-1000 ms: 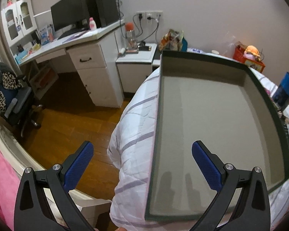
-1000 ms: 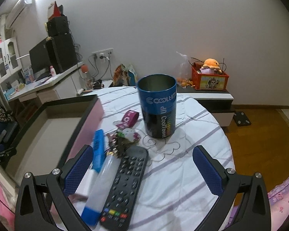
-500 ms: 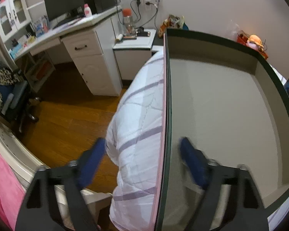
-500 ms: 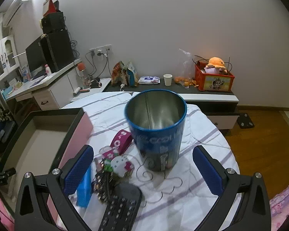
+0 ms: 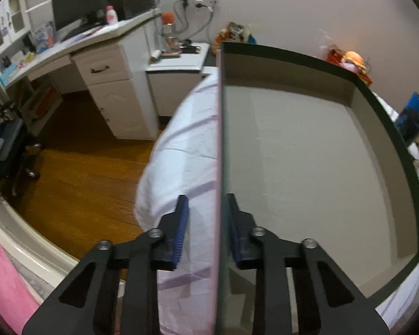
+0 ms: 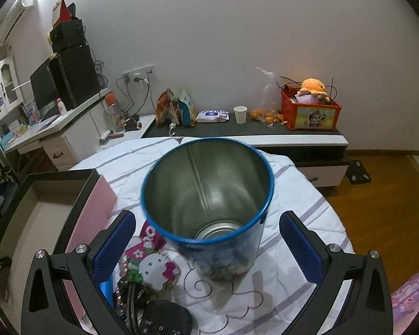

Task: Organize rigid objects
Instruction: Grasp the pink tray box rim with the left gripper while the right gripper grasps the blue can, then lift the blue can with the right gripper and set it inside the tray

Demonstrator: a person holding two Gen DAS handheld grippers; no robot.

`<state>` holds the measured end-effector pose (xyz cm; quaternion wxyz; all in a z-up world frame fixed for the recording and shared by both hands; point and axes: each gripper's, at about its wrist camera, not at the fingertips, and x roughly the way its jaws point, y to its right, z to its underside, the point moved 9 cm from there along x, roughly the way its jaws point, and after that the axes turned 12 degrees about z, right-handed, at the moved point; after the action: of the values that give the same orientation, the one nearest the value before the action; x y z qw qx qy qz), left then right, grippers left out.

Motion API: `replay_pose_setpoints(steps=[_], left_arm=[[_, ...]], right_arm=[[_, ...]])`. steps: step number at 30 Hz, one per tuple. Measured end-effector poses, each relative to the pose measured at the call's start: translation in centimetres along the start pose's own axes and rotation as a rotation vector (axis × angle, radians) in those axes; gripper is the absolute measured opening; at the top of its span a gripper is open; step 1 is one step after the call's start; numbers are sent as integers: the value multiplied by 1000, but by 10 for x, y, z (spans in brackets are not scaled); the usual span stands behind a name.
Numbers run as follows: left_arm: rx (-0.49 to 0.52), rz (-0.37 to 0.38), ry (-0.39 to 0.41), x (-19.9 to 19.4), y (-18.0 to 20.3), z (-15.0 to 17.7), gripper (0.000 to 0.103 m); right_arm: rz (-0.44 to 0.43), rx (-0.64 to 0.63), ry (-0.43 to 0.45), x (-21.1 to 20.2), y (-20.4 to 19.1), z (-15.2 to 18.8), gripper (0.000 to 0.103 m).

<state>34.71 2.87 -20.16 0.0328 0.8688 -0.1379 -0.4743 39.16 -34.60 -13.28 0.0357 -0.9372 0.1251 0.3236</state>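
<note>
My left gripper (image 5: 205,231) straddles the near side wall of the shallow box (image 5: 307,167): one blue pad sits outside the pink outer face at about 7 o'clock of the wall, the other lies against the grey inner face; a slim gap shows at the outer pad, so I cannot tell whether it clamps the wall yet. The box rests on the white striped bedspread (image 5: 181,153), its dark green rim running from 12 o'clock round to 4 o'clock in the left wrist view, interior bare grey. My right gripper (image 6: 206,248) is spread wide, fingers apart on either side of the blue tin can (image 6: 209,195), touching neither wall. The can stands upright on the bedspread, open mouth toward me, shiny metal inside. At 7 o'clock from the can lies a Hello Kitty keychain (image 6: 156,268) with a pink tag, just beside the can's base; below it, at 6 o'clock, the top of a black remote control (image 6: 164,321) shows. A blue item (image 6: 106,287) peeks behind my left-hand pad, too hidden to name. The box sits at 9 o'clock of the can, its pink side near the keychain. Far off at 1 o'clock, a red crate (image 6: 310,111) with an orange plush rests on a low cabinet.
</note>
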Motion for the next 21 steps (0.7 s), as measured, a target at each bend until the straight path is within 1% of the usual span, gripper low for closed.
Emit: replay_pose_setpoints(steps=[1,3,4,5,6,7,10,16,21], left_arm=[[20,13,-5,1,7,0,18],[57,-26,-7,3,13,-1,20],[54,-30,-7,3,12,-2,20],[40,-16,-7,3,11,-3,20],[34,-6,-6,3,10,-3,20],[33,-5,-6,3,10,-3,20],[47,-31,-3,3,12,-3,20],[72,-33,-10,0,20,5,20],[70,-29,-10,-2,21,7,20]], right_arm=[[-2,3,-5,1,0,0,102],[-21,9,-8,2,0,1,94],[-25,8,-8,2,0,0,92],[-27,4,-14,3,1,1,86],[-26,2,-20,4,2,1,74],[-22,1,-22,5,3,1,73],[-36,6,-26,6,4,2,72],[-61,-16,-22,4,3,3,72],[-70,-18,7,-7,1,5,72]])
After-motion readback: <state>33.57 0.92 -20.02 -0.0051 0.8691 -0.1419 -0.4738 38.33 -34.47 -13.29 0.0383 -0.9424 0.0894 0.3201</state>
